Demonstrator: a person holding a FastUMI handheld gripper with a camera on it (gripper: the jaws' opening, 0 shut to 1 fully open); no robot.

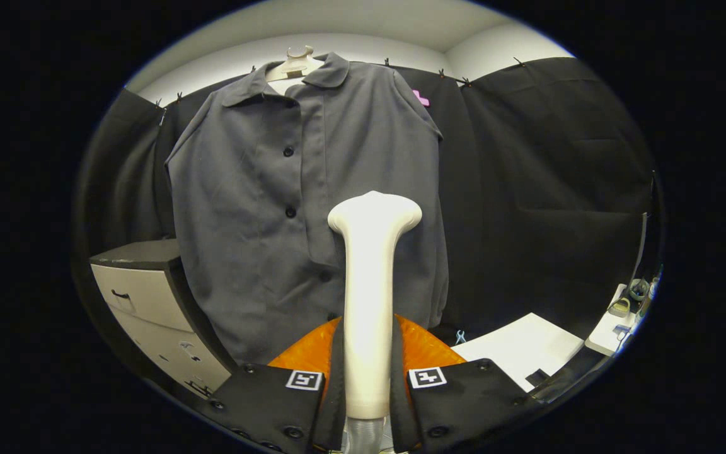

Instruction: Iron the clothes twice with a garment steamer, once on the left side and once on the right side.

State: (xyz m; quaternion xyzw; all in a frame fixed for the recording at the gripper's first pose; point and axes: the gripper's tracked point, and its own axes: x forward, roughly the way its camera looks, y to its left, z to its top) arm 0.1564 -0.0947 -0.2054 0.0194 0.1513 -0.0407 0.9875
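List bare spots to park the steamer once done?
Free: white tabletop beyond the tool, beside the shirt; dark drawer-cabinet top on the shirt's other side. Crowded: white ledge with small clutter. Tool shut on steamer.

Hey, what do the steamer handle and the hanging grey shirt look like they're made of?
The steamer, gripped between the claw fingers, looks like smooth cream plastic with a soft satin sheen. The grey shirt beyond it looks like matte woven cloth, judging by its soft folds and dull surface; the exact fibre can't be told.
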